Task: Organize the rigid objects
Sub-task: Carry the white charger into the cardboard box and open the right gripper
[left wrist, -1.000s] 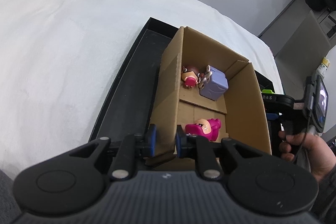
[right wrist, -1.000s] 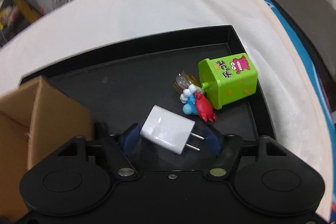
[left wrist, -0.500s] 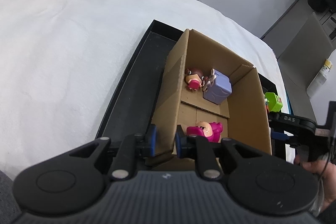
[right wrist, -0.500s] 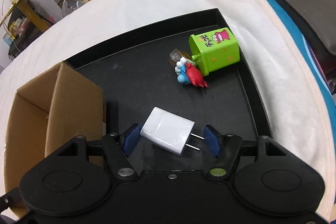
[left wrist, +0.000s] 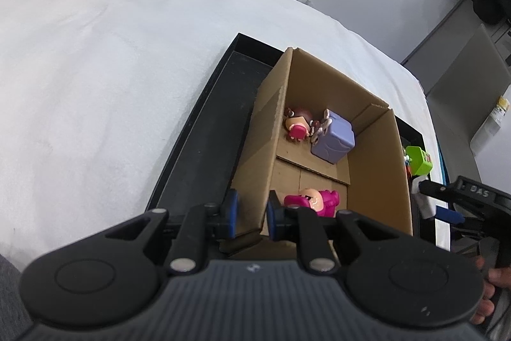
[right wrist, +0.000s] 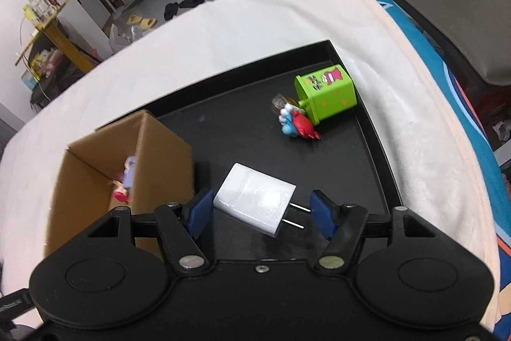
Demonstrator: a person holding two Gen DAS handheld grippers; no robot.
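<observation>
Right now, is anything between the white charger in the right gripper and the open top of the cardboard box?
Nothing visible blocks it. The right gripper holds the white charger above the black tray, beside the cardboard box. Only the box's near wall lies between; the top is open, with the left gripper clamped on another wall.

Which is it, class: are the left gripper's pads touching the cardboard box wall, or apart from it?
Touching. The left wrist view shows the left gripper shut on the near wall of the cardboard box, one blue pad pressed against each face.
</observation>
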